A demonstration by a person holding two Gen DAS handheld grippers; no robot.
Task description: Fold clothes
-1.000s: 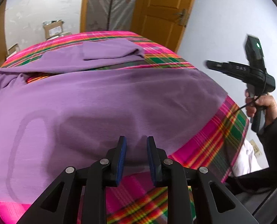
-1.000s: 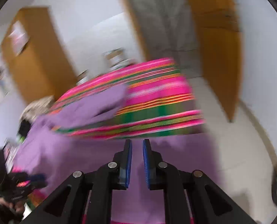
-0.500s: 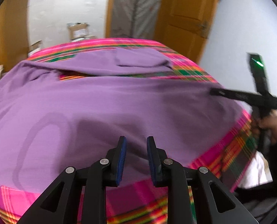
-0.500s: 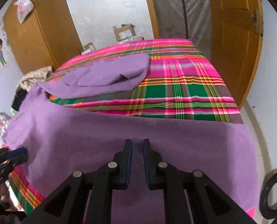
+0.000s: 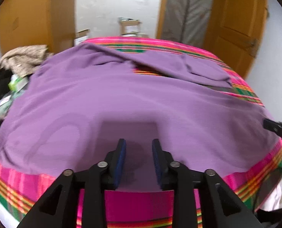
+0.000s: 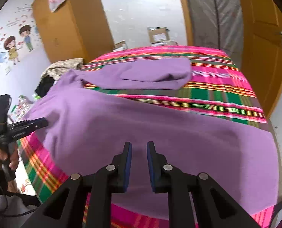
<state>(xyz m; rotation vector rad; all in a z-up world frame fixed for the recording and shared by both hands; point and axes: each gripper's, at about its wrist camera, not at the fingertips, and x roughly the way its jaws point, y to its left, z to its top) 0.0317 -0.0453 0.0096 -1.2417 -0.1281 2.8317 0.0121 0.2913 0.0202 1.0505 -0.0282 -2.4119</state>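
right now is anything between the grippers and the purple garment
Nothing visible. The purple garment lies spread on the plaid cover directly under the left gripper and right gripper, whose jaws have just been opening with nothing clamped.

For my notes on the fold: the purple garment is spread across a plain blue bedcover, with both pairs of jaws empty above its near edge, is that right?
Not quite: the bedcover is pink, green and orange plaid, not plain blue, as the right wrist view shows. The rest holds: the purple garment is spread across it, and the left gripper and right gripper are both empty above its near edge.
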